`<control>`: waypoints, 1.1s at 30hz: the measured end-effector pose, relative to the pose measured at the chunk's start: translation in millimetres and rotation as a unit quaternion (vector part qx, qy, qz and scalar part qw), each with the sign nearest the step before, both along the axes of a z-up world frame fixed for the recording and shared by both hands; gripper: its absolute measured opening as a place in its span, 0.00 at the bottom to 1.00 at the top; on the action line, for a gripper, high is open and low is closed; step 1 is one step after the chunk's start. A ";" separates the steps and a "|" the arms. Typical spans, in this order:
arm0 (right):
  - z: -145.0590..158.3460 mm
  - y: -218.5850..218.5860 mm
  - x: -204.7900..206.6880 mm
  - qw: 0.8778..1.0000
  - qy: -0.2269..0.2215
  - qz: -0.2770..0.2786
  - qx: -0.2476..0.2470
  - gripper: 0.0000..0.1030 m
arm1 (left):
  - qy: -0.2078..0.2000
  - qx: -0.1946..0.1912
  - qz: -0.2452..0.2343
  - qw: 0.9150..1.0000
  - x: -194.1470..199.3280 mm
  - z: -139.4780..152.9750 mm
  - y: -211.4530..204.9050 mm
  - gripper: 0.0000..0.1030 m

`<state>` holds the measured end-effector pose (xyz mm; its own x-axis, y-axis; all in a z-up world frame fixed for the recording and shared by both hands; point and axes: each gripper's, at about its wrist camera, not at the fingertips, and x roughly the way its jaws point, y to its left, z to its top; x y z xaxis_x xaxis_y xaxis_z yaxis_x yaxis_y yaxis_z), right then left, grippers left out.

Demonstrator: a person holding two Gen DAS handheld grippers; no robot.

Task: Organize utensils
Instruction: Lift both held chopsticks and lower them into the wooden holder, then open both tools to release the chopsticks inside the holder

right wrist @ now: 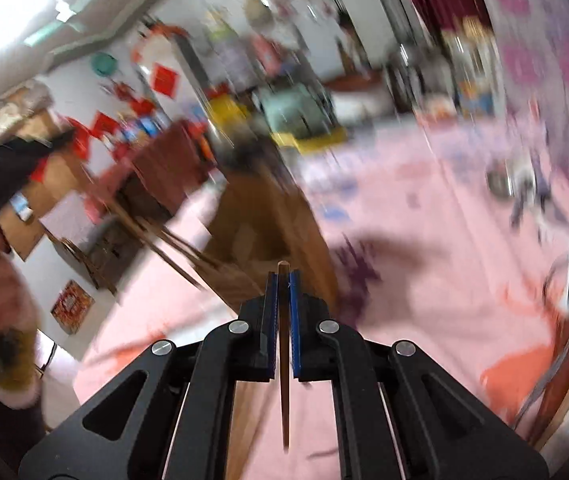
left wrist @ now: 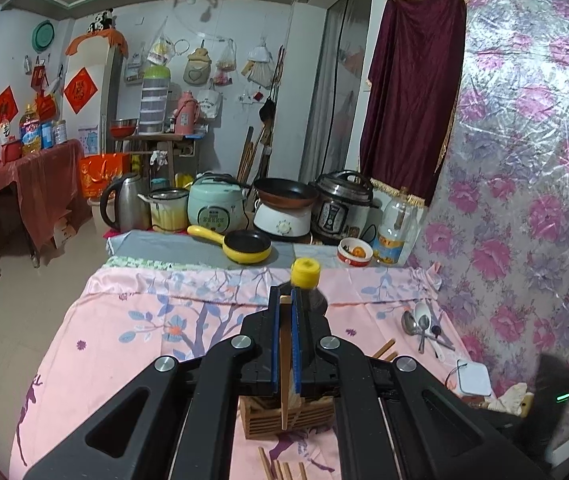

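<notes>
The left gripper (left wrist: 285, 300) is clamped on a wooden chopstick (left wrist: 284, 380) whose lower end hangs over the slatted wooden utensil holder (left wrist: 284, 418) on the pink floral surface (left wrist: 144, 320). A dark bottle with a yellow cap (left wrist: 305, 273) stands right behind its fingertips, loose chopsticks (left wrist: 280, 468) lie in front of the holder, and spoons (left wrist: 420, 326) lie near the floral wall. The right gripper (right wrist: 283, 280) is clamped on another chopstick (right wrist: 284, 380) above the surface, its view too blurred to place the brown holder (right wrist: 268, 216) ahead exactly.
</notes>
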<state>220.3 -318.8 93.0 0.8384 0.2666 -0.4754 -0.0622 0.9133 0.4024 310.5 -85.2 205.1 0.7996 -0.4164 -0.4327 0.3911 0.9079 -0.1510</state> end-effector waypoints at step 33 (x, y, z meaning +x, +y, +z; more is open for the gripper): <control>36.7 15.2 57.3 0.986 -0.113 -0.102 -0.069 0.62 | 0.001 0.008 0.071 0.997 55.0 -45.1 8.9 0.70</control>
<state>277.6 -303.6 129.7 0.9565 0.0276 -0.2906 0.0543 0.9613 0.2700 365.5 -76.3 160.0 0.8496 -0.2920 -0.4393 0.2577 0.9564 -0.1373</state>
